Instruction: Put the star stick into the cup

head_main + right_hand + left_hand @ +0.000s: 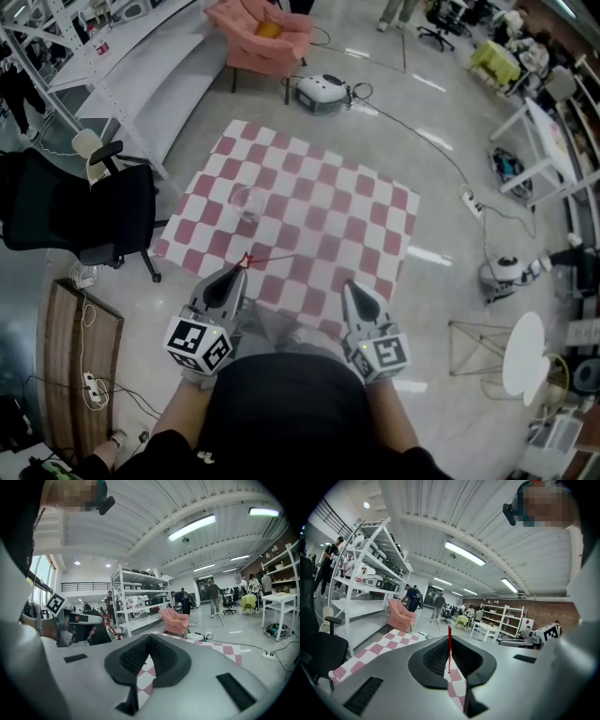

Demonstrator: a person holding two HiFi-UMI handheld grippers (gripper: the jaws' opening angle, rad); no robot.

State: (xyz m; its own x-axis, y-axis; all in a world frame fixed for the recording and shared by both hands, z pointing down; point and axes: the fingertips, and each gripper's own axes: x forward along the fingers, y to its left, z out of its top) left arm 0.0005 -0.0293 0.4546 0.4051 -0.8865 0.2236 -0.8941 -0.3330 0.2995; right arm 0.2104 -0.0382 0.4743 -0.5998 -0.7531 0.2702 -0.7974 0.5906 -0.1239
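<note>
The star stick [267,258] is thin and red, with a small star at its left end. My left gripper [241,270] is shut on it just above the near edge of the checked mat. In the left gripper view the stick [449,644] stands upright between the closed pads of the left gripper [449,641]. A clear cup [248,202] stands upright on the mat, beyond the left gripper and apart from it. My right gripper [352,287] hangs at the mat's near right edge; its jaws [149,638] are shut with nothing between them. The right gripper view also shows the left gripper [75,619] holding the stick [108,623].
The red-and-white checked mat [337,206] lies on a grey floor. A black office chair [80,216] stands to the left and a pink armchair [262,37] beyond the mat. A white robot vacuum [323,92] and cables lie at the far side, and white tables [548,141] on the right.
</note>
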